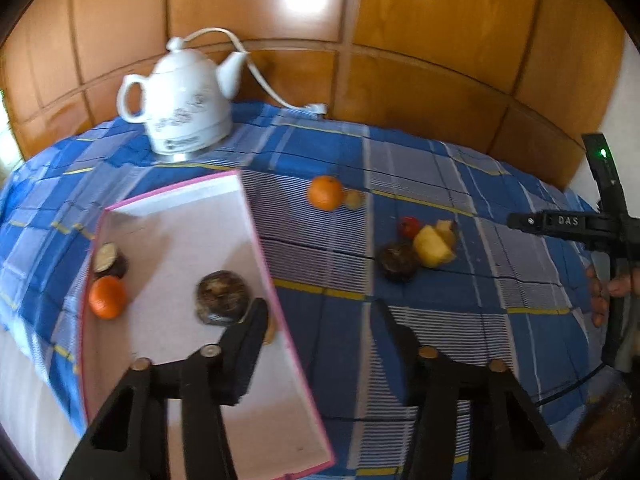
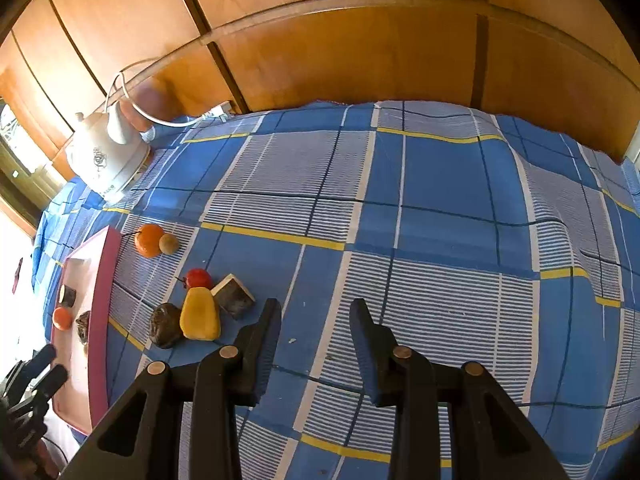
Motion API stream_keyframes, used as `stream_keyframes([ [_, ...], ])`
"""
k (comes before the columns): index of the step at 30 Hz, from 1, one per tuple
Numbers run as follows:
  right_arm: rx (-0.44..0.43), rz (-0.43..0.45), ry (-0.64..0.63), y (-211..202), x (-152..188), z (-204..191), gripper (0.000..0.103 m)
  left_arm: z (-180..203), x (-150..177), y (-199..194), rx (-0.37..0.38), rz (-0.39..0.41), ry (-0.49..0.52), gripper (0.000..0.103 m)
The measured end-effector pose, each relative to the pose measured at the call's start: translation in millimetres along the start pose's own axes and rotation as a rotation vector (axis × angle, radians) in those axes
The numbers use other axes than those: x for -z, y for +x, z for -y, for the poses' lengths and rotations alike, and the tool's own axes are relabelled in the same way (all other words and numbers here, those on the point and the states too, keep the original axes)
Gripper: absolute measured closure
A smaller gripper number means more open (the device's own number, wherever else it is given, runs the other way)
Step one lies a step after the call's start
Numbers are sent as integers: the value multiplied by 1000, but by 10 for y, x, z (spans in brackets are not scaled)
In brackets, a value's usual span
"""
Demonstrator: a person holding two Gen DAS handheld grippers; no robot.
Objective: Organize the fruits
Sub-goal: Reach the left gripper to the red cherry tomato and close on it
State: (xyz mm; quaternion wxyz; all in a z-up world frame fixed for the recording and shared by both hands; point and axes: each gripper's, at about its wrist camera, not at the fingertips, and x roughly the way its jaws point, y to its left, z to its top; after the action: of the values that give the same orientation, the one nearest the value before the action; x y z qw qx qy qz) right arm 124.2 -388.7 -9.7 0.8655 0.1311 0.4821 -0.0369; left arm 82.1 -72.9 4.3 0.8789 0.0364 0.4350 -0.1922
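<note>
Fruit on a blue plaid cloth point(image 2: 420, 208) before a wood-panelled wall point(image 2: 360, 48).

The cloth covers the desk, blue and white checks with yellow lines. A white kettle point(image 1: 182, 108) with its cord stands at the back by the wall. A pink-edged tray point(image 1: 256, 240) lies on the cloth and holds an orange point(image 1: 106, 296) and two dark fruits. Outside it, well apart, lie a second orange point(image 1: 326, 192), a red fruit point(image 2: 199, 278), a yellow fruit point(image 2: 199, 319) and dark pieces. The left claw point(image 1: 320, 312) hangs spread over the tray's edge, nothing between its jaws. The right claw point(image 2: 316, 316) hangs spread and empty over bare cloth.
</note>
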Motion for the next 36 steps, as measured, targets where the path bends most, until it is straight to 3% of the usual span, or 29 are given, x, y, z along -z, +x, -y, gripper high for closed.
stream_keyframes([
  [5, -16, 10, -1, -37, -11, -25, 67, 111, -138, 184, 70, -45, -1, 69],
  [12, -36, 14, 13, -71, -29, -33, 67, 304, -436, 524, 159, -114, 7, 70],
  [21, -60, 11, 17, -96, -37, -62, 67, 566, -761, 1041, 195, -188, 39, 74],
  [31, -84, 1, 16, -103, -36, -97, 67, 776, -865, 1495, 235, -241, 50, 76],
  [36, -87, -4, 16, -101, -44, -102, 67, 810, -909, 1636, 272, -268, 15, 71],
])
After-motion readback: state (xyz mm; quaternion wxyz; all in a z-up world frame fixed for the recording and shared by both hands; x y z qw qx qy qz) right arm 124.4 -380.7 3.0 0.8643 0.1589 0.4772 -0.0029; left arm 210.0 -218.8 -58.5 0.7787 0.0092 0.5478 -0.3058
